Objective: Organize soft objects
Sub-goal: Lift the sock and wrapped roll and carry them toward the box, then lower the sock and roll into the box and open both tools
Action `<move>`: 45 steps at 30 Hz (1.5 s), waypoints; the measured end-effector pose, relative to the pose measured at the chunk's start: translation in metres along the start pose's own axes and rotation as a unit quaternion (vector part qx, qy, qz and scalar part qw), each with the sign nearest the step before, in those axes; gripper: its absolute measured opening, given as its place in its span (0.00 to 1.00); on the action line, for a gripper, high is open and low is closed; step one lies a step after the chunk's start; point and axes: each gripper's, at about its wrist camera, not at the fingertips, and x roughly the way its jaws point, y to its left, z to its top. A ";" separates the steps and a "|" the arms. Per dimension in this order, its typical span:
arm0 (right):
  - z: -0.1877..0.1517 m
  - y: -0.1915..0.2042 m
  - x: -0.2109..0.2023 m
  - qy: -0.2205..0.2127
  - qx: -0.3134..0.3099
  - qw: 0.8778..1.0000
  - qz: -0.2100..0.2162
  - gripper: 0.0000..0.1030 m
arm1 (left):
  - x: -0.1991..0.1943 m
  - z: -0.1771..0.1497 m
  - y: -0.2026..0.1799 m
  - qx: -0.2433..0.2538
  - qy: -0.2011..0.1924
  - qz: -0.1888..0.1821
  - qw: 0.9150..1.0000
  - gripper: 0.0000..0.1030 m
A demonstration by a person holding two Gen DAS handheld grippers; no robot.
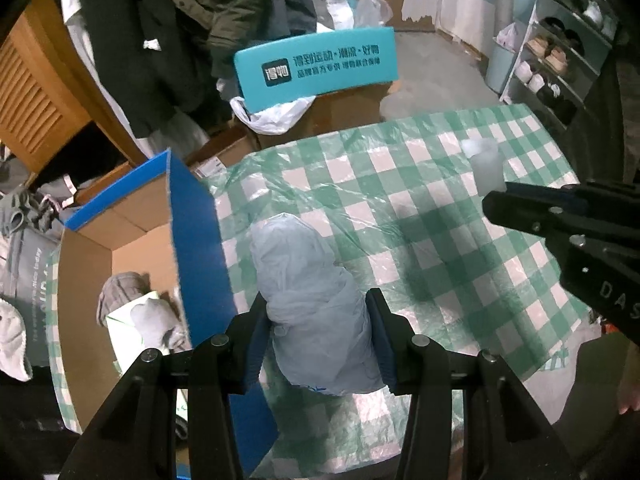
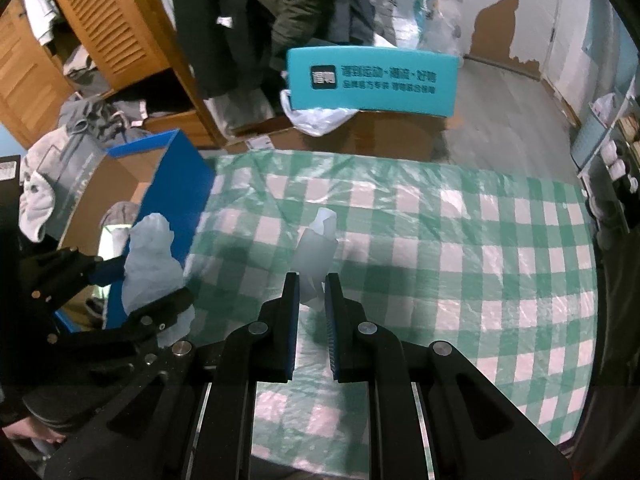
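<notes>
Left wrist view: left claw [image 1: 318, 320] clamps a pale blue bundle [image 1: 312, 300] near the surface's left edge, beside the blue box [image 1: 196, 236]. Right claw [image 2: 312, 296] pinches a translucent white wad [image 2: 316, 252] mid-surface. Next, probably, dropping both into the box.

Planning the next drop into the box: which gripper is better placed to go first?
Left. The left gripper grips the pale blue bundle right beside the blue box; the right gripper, holding the white piece, is farther away.
</notes>
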 end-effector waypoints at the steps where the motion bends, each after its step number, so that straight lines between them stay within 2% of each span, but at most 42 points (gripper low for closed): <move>1: 0.001 0.004 -0.001 -0.001 -0.003 1.000 0.002 0.12 | -0.003 -0.002 0.005 -0.005 -0.001 -0.003 1.000 0.46; 22: 0.021 0.100 -0.003 -0.006 -0.068 0.996 0.057 0.12 | -0.040 -0.031 0.080 -0.058 -0.036 0.012 0.998 0.46; 45: 0.032 0.193 0.037 0.036 -0.128 0.987 0.084 0.12 | -0.019 -0.068 0.167 -0.141 -0.010 0.028 0.990 0.46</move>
